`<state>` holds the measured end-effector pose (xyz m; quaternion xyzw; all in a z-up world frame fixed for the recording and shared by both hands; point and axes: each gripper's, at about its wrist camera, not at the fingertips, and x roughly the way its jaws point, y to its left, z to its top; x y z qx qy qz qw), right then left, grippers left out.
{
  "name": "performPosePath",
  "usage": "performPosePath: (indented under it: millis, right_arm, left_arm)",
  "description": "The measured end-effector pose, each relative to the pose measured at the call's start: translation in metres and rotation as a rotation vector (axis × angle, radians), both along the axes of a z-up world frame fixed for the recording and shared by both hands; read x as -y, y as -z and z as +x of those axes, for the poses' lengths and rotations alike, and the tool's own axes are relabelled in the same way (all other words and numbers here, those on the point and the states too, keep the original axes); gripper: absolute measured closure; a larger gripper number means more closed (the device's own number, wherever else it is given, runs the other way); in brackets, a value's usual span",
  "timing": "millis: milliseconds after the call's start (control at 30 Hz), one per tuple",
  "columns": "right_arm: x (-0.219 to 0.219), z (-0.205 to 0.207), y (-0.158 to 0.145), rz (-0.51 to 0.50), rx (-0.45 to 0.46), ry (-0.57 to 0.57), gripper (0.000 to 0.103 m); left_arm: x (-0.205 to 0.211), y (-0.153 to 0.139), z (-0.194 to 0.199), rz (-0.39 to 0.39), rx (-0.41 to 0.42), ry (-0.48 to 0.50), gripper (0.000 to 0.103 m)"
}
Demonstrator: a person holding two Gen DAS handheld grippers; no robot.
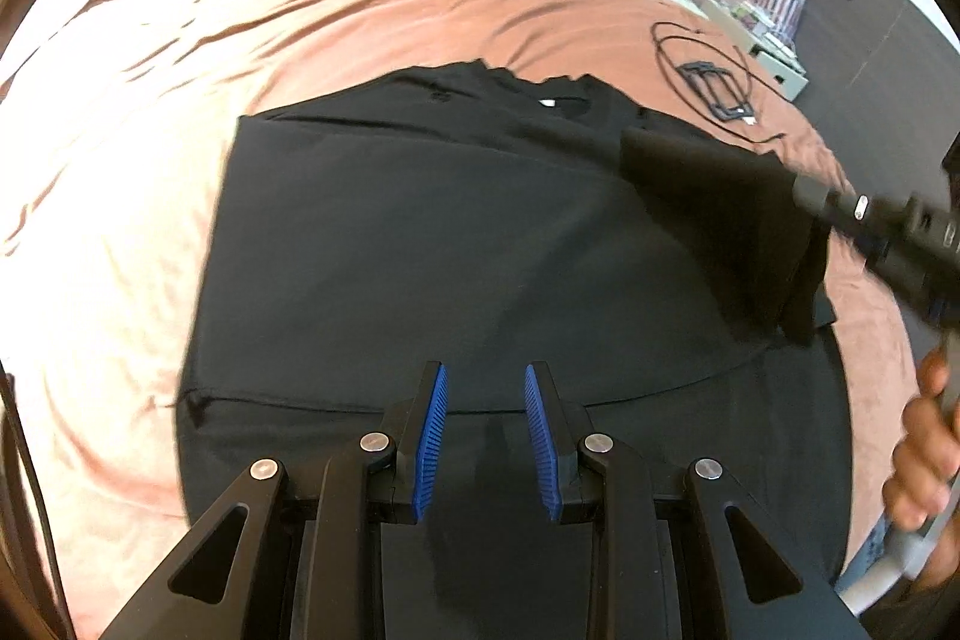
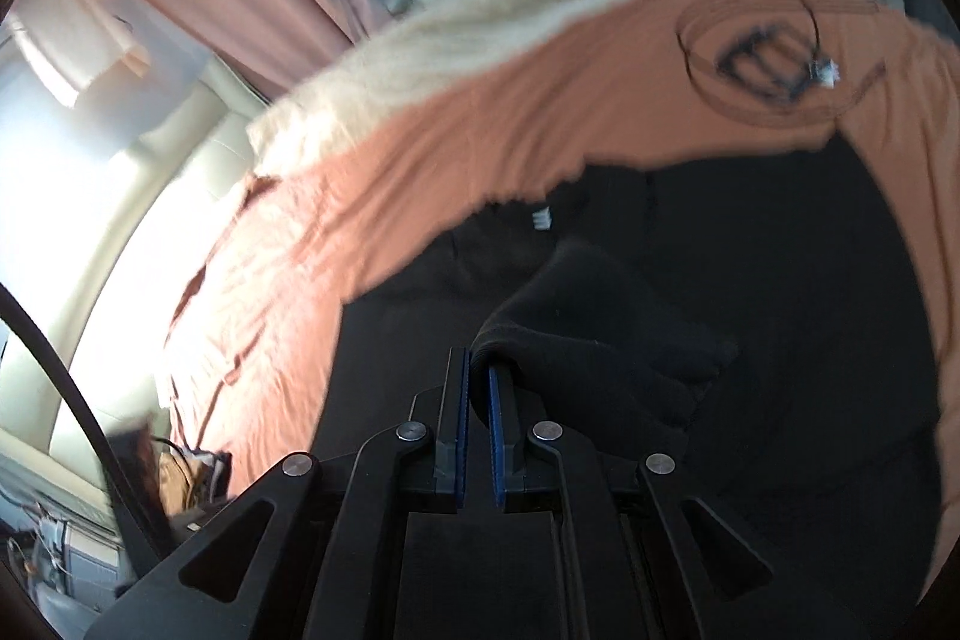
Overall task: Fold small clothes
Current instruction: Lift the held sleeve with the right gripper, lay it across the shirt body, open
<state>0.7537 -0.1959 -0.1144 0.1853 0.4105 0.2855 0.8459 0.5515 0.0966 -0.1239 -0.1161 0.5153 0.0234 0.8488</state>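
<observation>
Folding a black shirt (image 1: 420,244) spread flat on a bed (image 1: 384,10), collar at the far edge, hem toward the near side. Long axis of shirt: near to far, roughly in line with the left claw (image 1: 485,436). Left claw: partly open, blue pads (image 1: 432,436) apart, nothing between them, poised above the near part of the shirt, cloth directly ahead and below. Right claw (image 2: 478,424): closed on a bunched fold of the shirt's right side, presumably the sleeve (image 1: 720,220), with cloth pinched between the pads and draped off to the right of the claw. Seen from the left wrist: right claw entering from the right edge, sleeve lifted clear of the bed and hanging over the shirt's right flank; hand (image 1: 924,460) visible at the near right. Deciding relation: shirt body lying to the left of the held sleeve, so the right hand nearer to the fold line and the likely next move a carry leftward across the body. Unrelated black cable (image 1: 708,70) lying far right on the bed, well apart from the shirt.
</observation>
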Motion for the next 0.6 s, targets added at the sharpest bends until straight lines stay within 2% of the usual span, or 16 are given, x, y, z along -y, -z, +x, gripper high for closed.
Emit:
performPosePath:
  millis: [67,100,133,233,433,500,600]
  right_arm:
    - [-0.003,0.004,0.009,0.012,-0.058,-0.015,0.078]
    - [0.000,0.005,0.012,0.024,-0.076,-0.018,0.046]
    - [0.002,0.003,0.011,0.045,-0.080,-0.014,0.021]
    - [0.019,-0.005,0.007,0.119,-0.072,0.008,0.019]
    - [0.073,-0.028,0.018,0.238,-0.144,0.105,0.019]
    - [0.093,-0.040,0.023,0.242,-0.130,0.170,0.019]
    - [0.109,-0.045,0.034,0.243,-0.131,0.220,0.019]
  left_arm:
    - [-0.008,-0.002,-0.003,0.010,-0.005,-0.022,0.074]
    - [-0.010,-0.003,-0.004,0.011,-0.006,-0.030,0.074]
    - [-0.013,-0.004,-0.005,0.010,-0.004,-0.041,0.074]
    - [-0.017,-0.008,-0.008,0.007,-0.002,-0.061,0.071]
    - [-0.009,-0.020,-0.008,-0.028,0.016,-0.060,0.069]
    - [0.001,-0.024,-0.007,-0.013,0.025,-0.050,0.065]
    - [0.017,-0.028,-0.004,-0.010,0.034,-0.030,0.064]
